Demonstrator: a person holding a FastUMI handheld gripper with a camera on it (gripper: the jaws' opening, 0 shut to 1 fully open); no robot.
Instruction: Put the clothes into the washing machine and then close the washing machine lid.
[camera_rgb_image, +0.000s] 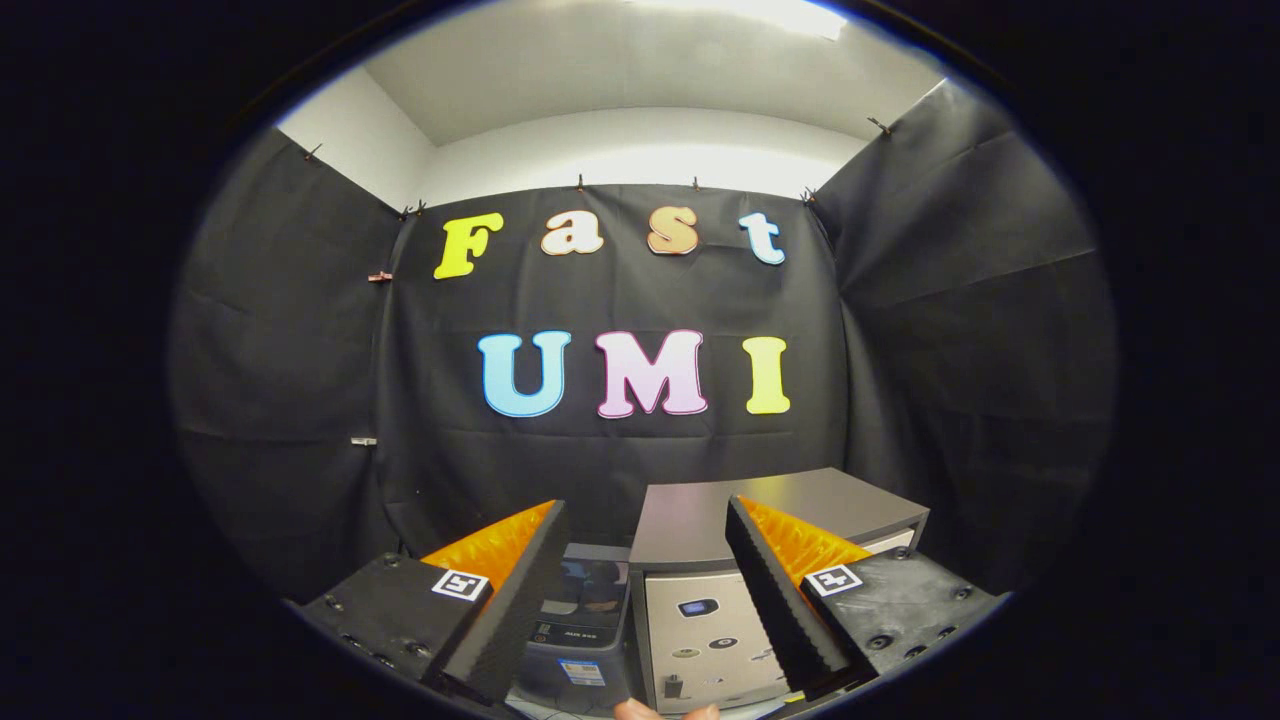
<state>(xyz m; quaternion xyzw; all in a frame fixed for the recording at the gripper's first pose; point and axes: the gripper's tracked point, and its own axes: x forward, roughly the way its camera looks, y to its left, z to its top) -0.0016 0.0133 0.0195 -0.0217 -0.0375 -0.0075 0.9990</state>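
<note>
My gripper is open, with a wide gap between its black ribbed fingers and nothing held. It is raised and looks level across the booth. Beyond and below the fingers stands a grey box-shaped appliance with a flat closed top and a silver front panel carrying small stickers. The right finger crosses its front. Left of it, low in the gap between the fingers, sits a darker blue-grey machine with a label on its front. I cannot tell which of the two is the washing machine.
Black cloth walls close the booth behind and on both sides of the appliances. A person's fingertips show just under the gripper, in front of the silver panel.
</note>
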